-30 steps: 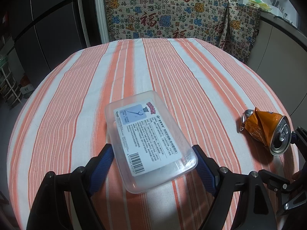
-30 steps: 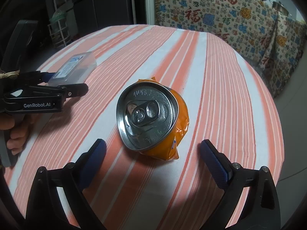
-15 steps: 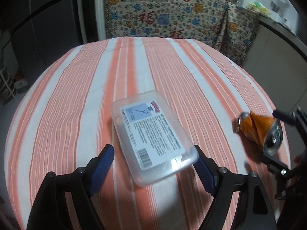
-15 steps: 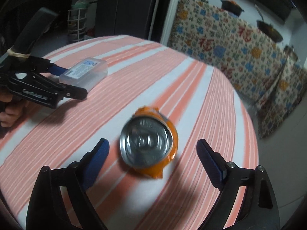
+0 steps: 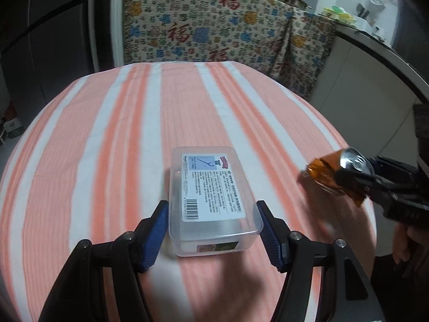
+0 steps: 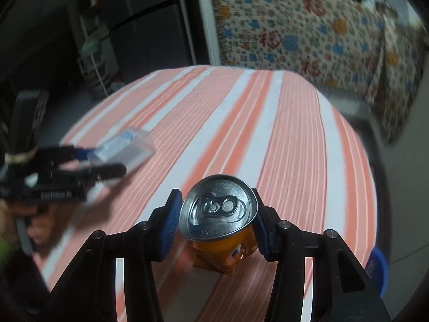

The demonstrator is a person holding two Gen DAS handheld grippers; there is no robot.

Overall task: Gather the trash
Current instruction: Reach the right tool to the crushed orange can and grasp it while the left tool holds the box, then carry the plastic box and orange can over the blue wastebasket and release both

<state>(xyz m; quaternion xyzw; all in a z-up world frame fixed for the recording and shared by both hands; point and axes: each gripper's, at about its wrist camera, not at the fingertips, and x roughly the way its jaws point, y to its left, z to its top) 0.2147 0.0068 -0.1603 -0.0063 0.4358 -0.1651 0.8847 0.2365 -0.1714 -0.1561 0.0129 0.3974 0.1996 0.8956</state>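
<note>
A clear plastic box with a white printed label sits between the blue pads of my left gripper, which is shut on its sides and holds it above the striped tablecloth. The box also shows blurred in the right wrist view. My right gripper is shut on a crushed orange drink can, its silver top facing the camera, lifted off the cloth. The can and right gripper show at the right of the left wrist view.
The round table carries an orange and white striped cloth. Behind it hangs a patterned cloth with red characters. A dark fridge stands at the left, a counter at the right. A blue object lies below the table's right edge.
Both grippers have closed: the left on the plastic box, the right on the can. Both objects have been lifted off the cloth, and the box now points straight ahead.
</note>
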